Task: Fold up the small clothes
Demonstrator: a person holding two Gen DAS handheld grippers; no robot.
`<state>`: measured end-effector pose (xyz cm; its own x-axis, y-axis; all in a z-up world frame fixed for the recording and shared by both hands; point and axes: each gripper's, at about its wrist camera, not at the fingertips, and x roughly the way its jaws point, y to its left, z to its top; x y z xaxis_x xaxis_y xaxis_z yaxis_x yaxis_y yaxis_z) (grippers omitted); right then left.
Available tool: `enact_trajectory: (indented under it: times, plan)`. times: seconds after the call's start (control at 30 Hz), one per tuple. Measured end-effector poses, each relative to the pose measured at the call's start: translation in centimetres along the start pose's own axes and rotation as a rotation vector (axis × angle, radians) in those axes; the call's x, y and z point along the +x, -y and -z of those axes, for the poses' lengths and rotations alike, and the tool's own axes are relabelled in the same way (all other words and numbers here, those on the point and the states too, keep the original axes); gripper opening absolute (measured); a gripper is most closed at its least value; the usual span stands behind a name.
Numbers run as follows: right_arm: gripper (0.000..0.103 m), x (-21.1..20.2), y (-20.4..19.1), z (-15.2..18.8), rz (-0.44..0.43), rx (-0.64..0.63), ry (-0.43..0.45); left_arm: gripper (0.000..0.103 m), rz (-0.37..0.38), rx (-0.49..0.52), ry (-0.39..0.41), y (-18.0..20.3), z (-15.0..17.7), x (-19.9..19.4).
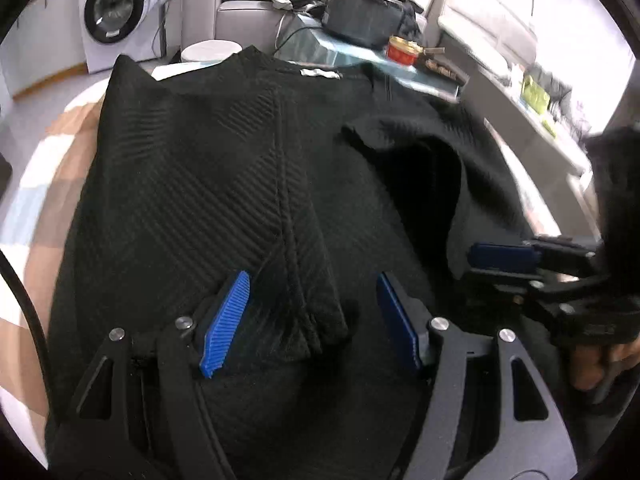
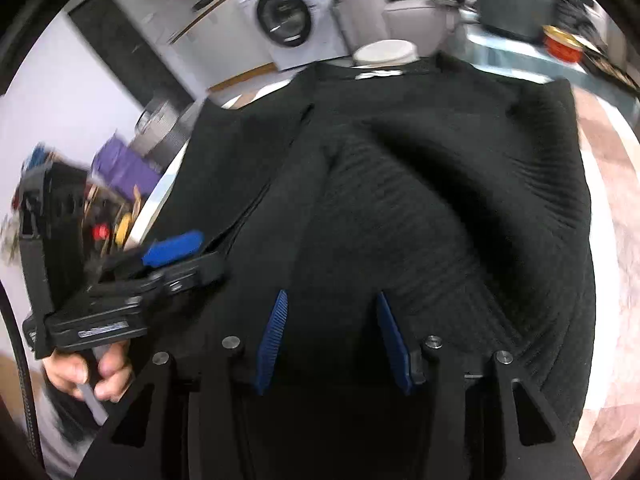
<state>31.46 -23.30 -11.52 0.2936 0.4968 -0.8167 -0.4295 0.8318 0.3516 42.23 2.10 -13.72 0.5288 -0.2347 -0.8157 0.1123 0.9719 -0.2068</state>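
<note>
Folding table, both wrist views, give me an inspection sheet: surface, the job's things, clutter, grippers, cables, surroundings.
Surface: round table, wood-toned patches with a pale rim, mostly covered.
Job's things: black ribbed garment spread flat, white neck label at the far edge, one sleeve folded inward across the body; its cuff lies between the left gripper's pads.
Clutter: white cup behind the collar.
Grippers: left gripper open over the cuff, pads not pressing; right gripper open above the cloth, nothing held.
Cables: black cable at the left edge of the left wrist view.
Surroundings: washing machine, grey sofa, glass table with red tin, dark bag.
</note>
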Motion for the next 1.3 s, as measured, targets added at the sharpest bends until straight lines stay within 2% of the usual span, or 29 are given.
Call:
enact_trajectory:
  times: [0.1, 0.2, 0.3, 0.53, 0.63, 0.67, 0.7, 0.73, 0.77, 0.83, 0.93, 1.07, 1.1, 1.17, 1.23, 1.27, 1.3]
  plan:
    - [0.048, -0.4, -0.4, 0.6, 0.020, -0.031, -0.012, 0.063, 0.109, -0.050, 0.006, 0.3, -0.5, -0.7]
    - [0.048, -1.3, -0.1, 0.9, 0.028, -0.013, 0.018, 0.063, 0.156, -0.108, 0.040, 0.3, -2.6, -0.8]
    - [0.048, -2.4, 0.6, 1.0, 0.080, 0.005, 0.068, 0.063, 0.205, -0.189, 0.039, 0.4, -5.3, 0.9]
    - [0.048, -3.2, 2.1, 1.4, 0.103, 0.070, 0.090, 0.059, 0.373, -0.329, -0.060, 1.7, -9.3, 6.3]
    - [0.048, -3.9, 2.5, 1.5, 0.099, 0.076, 0.100, 0.059, 0.403, -0.387, -0.096, 1.2, -10.3, 8.0]
    - [0.048, -4.0, 2.6, 1.5, 0.096, 0.078, 0.101, 0.059, 0.404, -0.403, -0.105, 1.0, -10.6, 8.6]
    - [0.048, -3.6, 2.5, 1.2, 0.097, 0.080, 0.099, 0.051, 0.413, -0.418, -0.113, 0.9, -10.9, 9.3]
    - [0.048, -3.5, 2.4, 1.2, 0.097, 0.079, 0.097, 0.040, 0.417, -0.434, -0.118, 0.7, -11.0, 9.7]
    - [0.048, -3.5, 2.4, 1.3, 0.096, 0.077, 0.095, 0.035, 0.406, -0.440, -0.122, 0.6, -11.2, 9.9]
    - [0.048, -3.1, 2.3, 1.2, 0.097, 0.076, 0.086, 0.009, 0.385, -0.421, -0.117, 0.7, -11.4, 10.4]
    - [0.048, -2.7, 2.5, 1.5, 0.097, 0.078, 0.073, 0.005, 0.387, -0.429, -0.078, 0.4, -11.5, 10.5]
    - [0.048, -2.5, 2.5, 1.8, 0.102, 0.078, 0.066, 0.005, 0.411, -0.385, 0.033, 0.5, -12.8, 8.6]
    - [0.048, -2.5, 2.6, 1.8, 0.100, 0.078, 0.067, 0.005, 0.397, -0.365, 0.052, 0.6, -13.1, 8.0]
    - [0.048, -2.6, 2.6, 1.8, 0.096, 0.080, 0.064, 0.005, 0.334, -0.341, 0.041, 0.6, -13.5, 8.0]
    - [0.048, -2.6, 2.7, 1.8, 0.099, 0.080, 0.061, 0.006, 0.231, -0.351, 0.000, 0.0, -13.4, 8.5]
    - [0.048, -2.5, 2.9, 1.5, 0.100, 0.082, 0.059, 0.006, 0.209, -0.377, -0.031, -0.7, -13.1, 8.8]
    - [0.048, -2.7, 2.9, 1.6, 0.095, 0.087, 0.061, 0.006, 0.225, -0.392, -0.041, -1.1, -12.8, 8.8]
